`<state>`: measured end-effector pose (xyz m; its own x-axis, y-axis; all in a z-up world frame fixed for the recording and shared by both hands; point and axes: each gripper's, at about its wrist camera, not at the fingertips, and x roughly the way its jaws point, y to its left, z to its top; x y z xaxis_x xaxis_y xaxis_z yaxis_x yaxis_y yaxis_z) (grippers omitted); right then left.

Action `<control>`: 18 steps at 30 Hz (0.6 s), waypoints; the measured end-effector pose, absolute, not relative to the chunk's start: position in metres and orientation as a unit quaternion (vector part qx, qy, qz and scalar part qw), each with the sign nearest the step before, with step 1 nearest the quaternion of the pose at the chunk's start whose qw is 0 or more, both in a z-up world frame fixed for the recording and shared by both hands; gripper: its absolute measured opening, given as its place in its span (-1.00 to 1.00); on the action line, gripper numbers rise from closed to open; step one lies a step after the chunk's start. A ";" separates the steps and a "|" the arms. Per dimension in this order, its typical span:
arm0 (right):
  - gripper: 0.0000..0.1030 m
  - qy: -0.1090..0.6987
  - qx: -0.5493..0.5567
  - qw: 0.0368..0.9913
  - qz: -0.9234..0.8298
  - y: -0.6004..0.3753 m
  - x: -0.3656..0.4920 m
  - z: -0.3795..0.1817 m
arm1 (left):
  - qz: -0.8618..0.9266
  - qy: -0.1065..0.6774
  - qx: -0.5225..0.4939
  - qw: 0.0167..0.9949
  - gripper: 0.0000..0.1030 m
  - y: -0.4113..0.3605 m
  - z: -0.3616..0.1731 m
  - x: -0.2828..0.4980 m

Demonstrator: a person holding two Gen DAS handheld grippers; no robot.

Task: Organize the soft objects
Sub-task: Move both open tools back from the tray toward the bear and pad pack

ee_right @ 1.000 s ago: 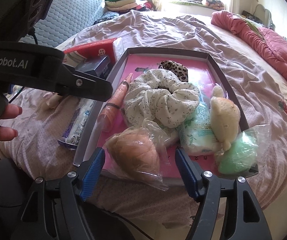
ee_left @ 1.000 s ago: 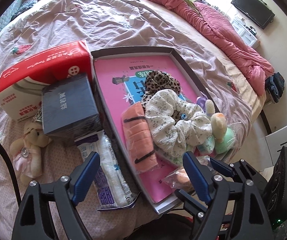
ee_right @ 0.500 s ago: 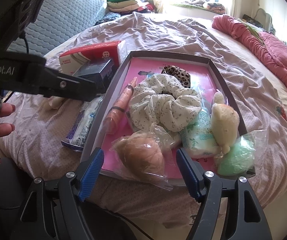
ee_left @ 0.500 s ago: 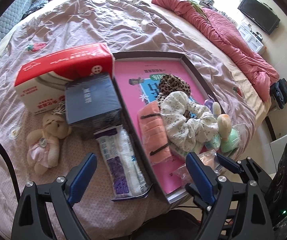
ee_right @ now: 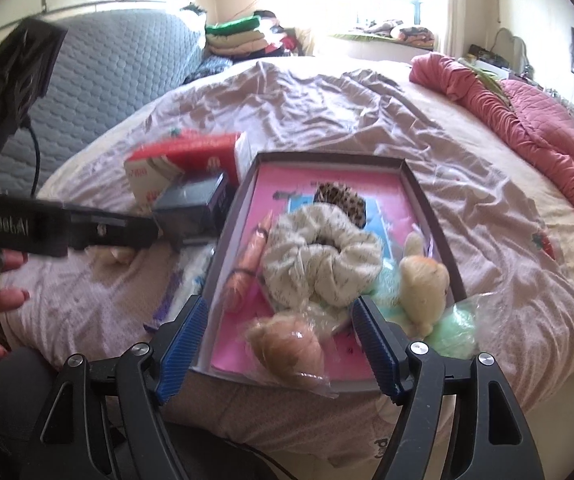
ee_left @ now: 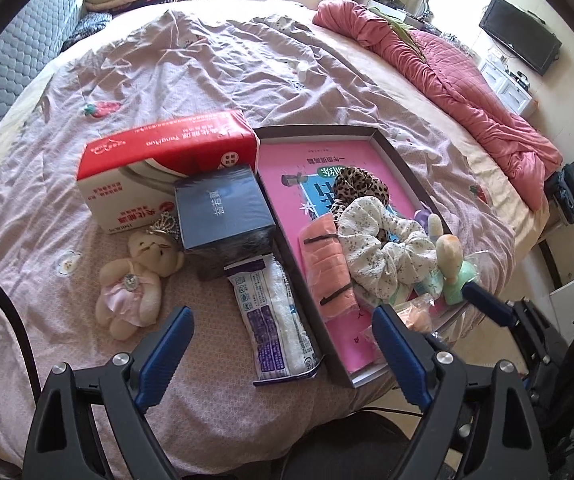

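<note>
On the bed, farthest left, a small teddy lies on the sheet, just ahead and left of the left gripper, whose blue fingers stand spread wide with nothing between them. Behind the teddy sits a red tissue box, with a dark box touching its front. A wipes pack lies just ahead of the gap between the left fingers, beside the tray. The tray holds a peach roll, a white scrunchie partly over a leopard scrunchie, a cream plush and a green bagged ball at its near right corner. The right gripper is also spread and holds nothing; a bagged peach ball lies in the tray's near end, between its fingers but apart from them.
</note>
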<state>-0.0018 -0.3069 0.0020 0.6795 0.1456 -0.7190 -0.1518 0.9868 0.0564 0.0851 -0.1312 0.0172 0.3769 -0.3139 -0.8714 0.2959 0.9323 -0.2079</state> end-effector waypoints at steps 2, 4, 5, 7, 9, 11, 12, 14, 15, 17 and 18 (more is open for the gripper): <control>0.48 0.382 -0.004 0.921 0.074 -0.306 -0.004 0.009 | -0.184 0.524 -0.007 0.832 0.75 -0.130 0.021 0.081; 0.48 0.375 -0.002 0.924 0.070 -0.305 -0.006 0.015 | -0.184 0.521 -0.006 0.833 0.75 -0.128 0.024 0.078; 0.48 0.372 -0.001 0.926 0.068 -0.305 -0.007 0.018 | -0.183 0.520 -0.003 0.834 0.75 -0.127 0.025 0.077; 0.48 0.367 0.003 0.928 0.068 -0.304 -0.010 0.023 | -0.179 0.515 0.007 0.838 0.76 -0.125 0.028 0.073; 0.48 0.364 0.006 0.929 0.069 -0.303 -0.011 0.027 | -0.175 0.513 0.010 0.840 0.76 -0.120 0.030 0.071; 0.48 0.359 0.003 0.931 0.070 -0.299 -0.012 0.031 | -0.172 0.509 0.012 0.843 0.76 -0.115 0.033 0.068; 0.48 0.358 0.002 0.931 0.071 -0.297 -0.013 0.033 | -0.169 0.509 0.012 0.844 0.76 -0.111 0.034 0.067; 0.48 0.356 -0.001 0.931 0.075 -0.292 -0.013 0.036 | -0.167 0.508 0.010 0.845 0.76 -0.106 0.036 0.064; 0.48 0.354 -0.003 0.932 0.076 -0.289 -0.014 0.037 | -0.165 0.506 0.009 0.846 0.76 -0.103 0.038 0.063; 0.48 0.352 -0.007 0.932 0.080 -0.283 -0.015 0.040 | -0.162 0.504 0.007 0.848 0.76 -0.097 0.040 0.060; 0.48 0.351 -0.008 0.933 0.083 -0.280 -0.016 0.042 | -0.159 0.502 0.006 0.850 0.76 -0.093 0.042 0.058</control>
<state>-0.0156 -0.2801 0.0417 0.7397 0.1482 -0.6564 -0.1598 0.9862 0.0426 0.0579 -0.0932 0.0416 0.4451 -0.2645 -0.8556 0.2756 0.9495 -0.1501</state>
